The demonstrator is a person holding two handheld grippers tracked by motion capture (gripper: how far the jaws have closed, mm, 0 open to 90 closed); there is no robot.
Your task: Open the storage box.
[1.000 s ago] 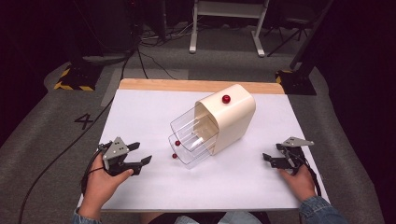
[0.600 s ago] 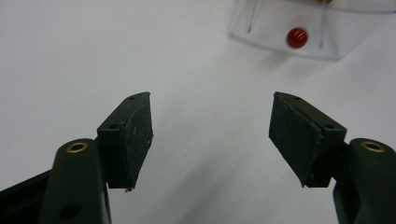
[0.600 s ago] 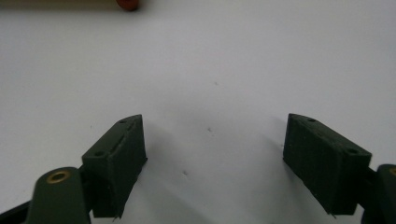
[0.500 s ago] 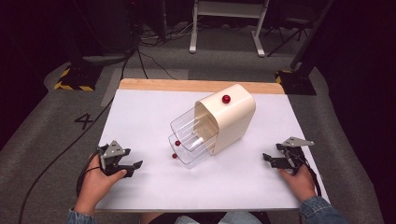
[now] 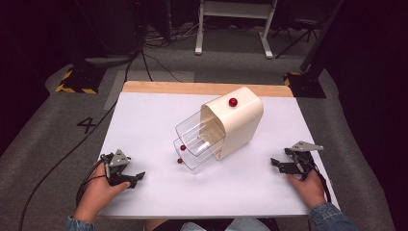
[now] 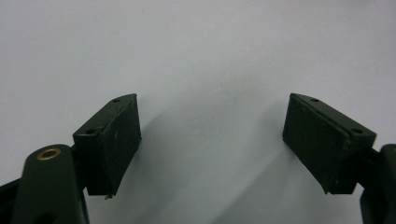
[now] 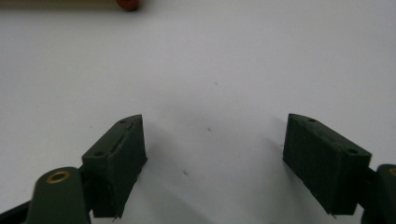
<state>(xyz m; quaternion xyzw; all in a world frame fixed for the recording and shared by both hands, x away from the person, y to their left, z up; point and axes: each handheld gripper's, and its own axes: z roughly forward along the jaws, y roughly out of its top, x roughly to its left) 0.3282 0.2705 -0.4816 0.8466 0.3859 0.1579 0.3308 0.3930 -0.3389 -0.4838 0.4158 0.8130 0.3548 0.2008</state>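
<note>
A cream drawer cabinet [image 5: 236, 125] lies tipped on the white table [image 5: 144, 125], with a red knob [image 5: 233, 102] on its upper face. Two clear drawers [image 5: 197, 144] with red knobs [image 5: 182, 147] stick out of it toward the front left. My left gripper [image 5: 137, 178] rests at the table's front left, held in a hand, and is open with nothing between its jaws [image 6: 212, 140]. At the front right my right gripper [image 5: 275, 164] is open too and empty [image 7: 212, 154]. Both are well apart from the cabinet.
A wooden strip [image 5: 202, 88] runs along the table's far edge. Beyond it the grey floor holds cables [image 5: 149, 43], a white stand [image 5: 233, 19] and a yellow-black marked base [image 5: 74, 82]. A red object [image 7: 127, 3] peeks in at the top of the right gripper view.
My left gripper has drawn back toward the front left corner and sunk lower onto the table. The right gripper and the cabinet have stayed put.
</note>
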